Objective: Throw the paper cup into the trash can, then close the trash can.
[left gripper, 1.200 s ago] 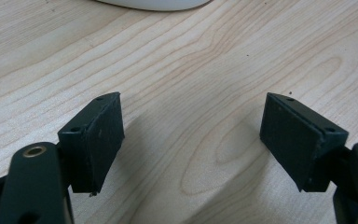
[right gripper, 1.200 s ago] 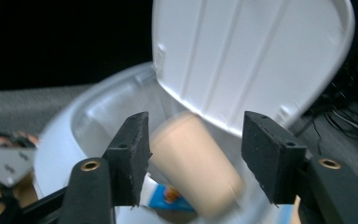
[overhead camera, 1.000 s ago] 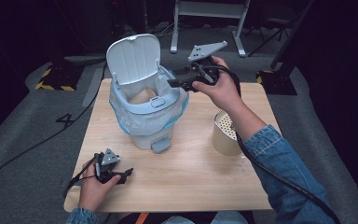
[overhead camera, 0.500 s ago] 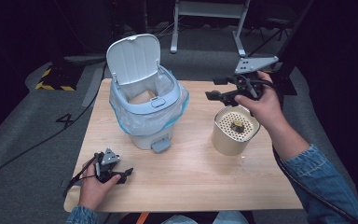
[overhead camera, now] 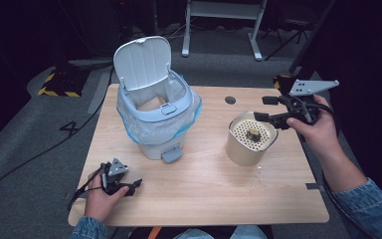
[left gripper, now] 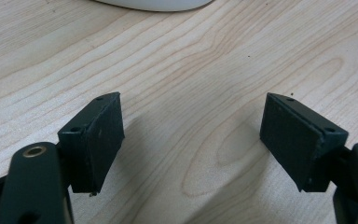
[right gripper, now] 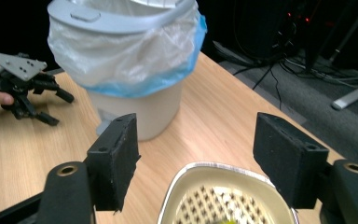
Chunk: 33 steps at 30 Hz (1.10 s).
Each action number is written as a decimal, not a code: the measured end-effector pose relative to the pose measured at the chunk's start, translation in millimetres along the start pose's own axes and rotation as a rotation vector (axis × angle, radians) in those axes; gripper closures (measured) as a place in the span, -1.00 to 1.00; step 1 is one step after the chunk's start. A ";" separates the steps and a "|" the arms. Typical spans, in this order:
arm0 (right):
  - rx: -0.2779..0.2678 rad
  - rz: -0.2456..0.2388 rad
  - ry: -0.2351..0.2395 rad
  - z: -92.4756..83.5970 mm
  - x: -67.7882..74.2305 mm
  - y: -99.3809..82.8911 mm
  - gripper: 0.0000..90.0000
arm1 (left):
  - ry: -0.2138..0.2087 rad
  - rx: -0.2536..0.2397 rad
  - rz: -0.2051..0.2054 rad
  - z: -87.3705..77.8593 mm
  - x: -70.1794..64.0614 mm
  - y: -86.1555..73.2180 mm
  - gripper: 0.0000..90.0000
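Beige canister [overhead camera: 251, 138], scrap on its perforated top, stands right of our lidded bin [overhead camera: 155, 112]; our right gripper [overhead camera: 267, 109] (jaws just opening, empty) hovers above it, our left gripper [overhead camera: 135, 185] rests open.

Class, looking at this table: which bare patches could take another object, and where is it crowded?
Free: the front strip between the left gripper and the table's right edge; the gap between bin and strainer pot. Crowded: the right gripper, open, above the pot.

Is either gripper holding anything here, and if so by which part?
Nothing is held. The left gripper rests open on the table; the right gripper has just been opening, empty, above the beige canister.
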State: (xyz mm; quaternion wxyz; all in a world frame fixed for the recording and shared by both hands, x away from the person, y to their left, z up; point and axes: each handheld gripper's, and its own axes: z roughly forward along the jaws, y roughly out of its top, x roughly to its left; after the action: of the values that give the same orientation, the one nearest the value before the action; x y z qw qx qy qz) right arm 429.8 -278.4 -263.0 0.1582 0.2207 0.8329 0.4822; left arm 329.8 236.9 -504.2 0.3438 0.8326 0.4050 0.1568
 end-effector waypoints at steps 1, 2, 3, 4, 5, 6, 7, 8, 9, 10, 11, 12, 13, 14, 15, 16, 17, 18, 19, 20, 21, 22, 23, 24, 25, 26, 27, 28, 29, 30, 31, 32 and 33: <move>0.004 0.001 -0.004 -2.3 -0.2 -3.1 -0.30 | 0.000 0.000 0.002 0.0 0.1 0.0 -0.51; 0.010 0.004 -0.014 -6.1 -0.2 -8.4 -0.30 | 0.000 0.000 0.002 0.0 0.1 0.0 -0.51; 0.015 0.008 -0.022 -9.6 -0.1 -13.8 -0.31 | 0.000 0.000 0.002 0.0 0.1 0.0 -0.51; 0.019 0.011 -0.028 -12.1 -0.1 -18.3 -0.31 | 0.000 0.000 0.002 0.0 0.1 0.0 -0.51; 0.024 0.015 -0.033 -14.6 -0.1 -22.8 -0.31 | 0.000 0.000 0.002 0.0 0.1 0.1 -0.51; 0.026 0.016 -0.038 -16.2 -0.1 -26.4 -0.32 | 0.000 0.000 0.002 0.0 0.1 0.1 -0.51; 0.029 0.016 -0.042 -18.0 -0.2 -31.1 -0.32 | 0.000 0.000 0.002 0.0 0.1 0.1 -0.51; 0.032 0.019 -0.048 -19.8 -0.1 -35.9 -0.32 | 0.000 0.001 0.001 0.0 0.0 0.0 -0.51; 0.035 0.024 -0.051 -21.3 -0.1 -40.7 -0.33 | 0.000 0.001 0.001 0.0 0.1 0.1 -0.51; 0.038 0.029 -0.054 -23.1 -0.2 -46.6 -0.33 | 0.001 0.000 0.002 0.1 0.2 0.2 -0.51; 0.041 0.031 -0.055 -24.4 -0.2 -50.0 -0.34 | 0.001 0.001 0.001 0.1 0.2 0.3 -0.51; 0.043 0.034 -0.059 -25.9 -0.3 -54.6 -0.34 | 0.002 0.000 0.001 0.3 0.2 0.4 -0.51; 0.047 0.037 -0.065 -27.6 -0.1 -59.2 -0.34 | 0.001 -0.001 -0.004 0.5 0.0 0.5 -0.51; 0.052 0.038 -0.072 -29.3 -0.2 -63.8 -0.34 | 0.001 -0.001 -0.005 0.6 0.0 0.6 -0.51; 0.055 0.043 -0.077 -30.7 0.0 -68.6 -0.34 | 0.001 -0.003 -0.005 0.8 0.1 0.6 -0.51; 0.055 0.048 -0.078 -31.6 0.0 -72.4 -0.34 | 0.002 -0.002 -0.001 0.8 0.3 0.7 -0.51; 0.057 0.057 -0.080 -33.1 -0.2 -79.9 -0.35 | 0.001 -0.001 0.000 0.8 0.5 0.9 -0.51; 0.059 0.063 -0.083 -33.7 -0.3 -83.7 -0.36 | 0.002 -0.002 0.001 0.9 0.6 0.9 -0.51; 0.063 0.068 -0.087 -34.3 -0.4 -88.8 -0.37 | 0.002 -0.001 0.001 0.9 0.8 1.0 -0.51; 0.066 0.070 -0.091 -34.6 -0.5 -94.0 -0.37 | 0.002 -0.002 0.000 1.1 0.8 1.2 -0.51; 0.070 0.073 -0.097 -34.7 -0.5 -99.4 -0.38 | 0.002 0.000 0.000 1.0 0.9 1.3 -0.51; 0.073 0.079 -0.098 -34.8 -0.3 -103.6 -0.39 | 0.001 -0.001 -0.005 1.3 0.7 1.3 -0.51; 0.076 0.088 -0.098 -34.2 -0.5 -111.1 -0.39 | 0.002 0.001 0.000 1.3 1.0 1.5 -0.51; 0.083 0.099 -0.100 -32.9 -0.6 -119.1 -0.39 | 0.003 0.001 0.000 1.3 1.0 1.5 -0.51; 0.090 0.104 -0.103 -31.6 -0.6 -125.8 -0.40 | 0.003 0.001 0.000 1.3 1.0 1.5 -0.51; 0.096 0.108 -0.105 -30.4 -0.7 -131.0 -0.40 | 0.003 0.001 0.000 1.3 1.0 1.5 -0.51; 0.104 0.113 -0.108 -28.3 -0.9 -138.3 -0.41 | 0.003 0.001 0.000 1.3 1.0 1.5 -0.51; 0.111 0.119 -0.111 -26.0 -1.2 -145.9 -0.41 | 0.003 0.001 0.000 1.3 1.0 1.5 -0.51; 0.120 0.125 -0.118 -23.4 -1.5 -153.7 -0.41 | 0.003 0.001 0.000 1.3 1.0 1.5 -0.51; 0.128 0.134 -0.121 -19.9 -1.8 -164.1 -0.42 | 0.003 0.001 0.001 1.3 0.9 1.5 -0.51; 0.134 0.146 -0.120 -16.7 -1.8 -172.5 -0.42 | 0.004 0.000 0.001 1.3 0.8 1.4 -0.51; 0.143 0.156 -0.121 -13.4 -1.7 -180.8 -0.43 | 0.005 -0.001 0.001 1.3 0.7 1.4 -0.51; 0.152 0.161 -0.123 -10.8 -1.5 -186.9 -0.43 | 0.004 -0.001 0.000 1.3 0.7 1.4 -0.51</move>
State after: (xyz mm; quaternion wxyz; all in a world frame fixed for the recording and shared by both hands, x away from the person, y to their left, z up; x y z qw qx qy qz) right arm 385.8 -368.9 -420.9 0.1526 0.3271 0.8354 0.4145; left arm 331.7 236.2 -504.1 0.3434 0.8320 0.4058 0.1588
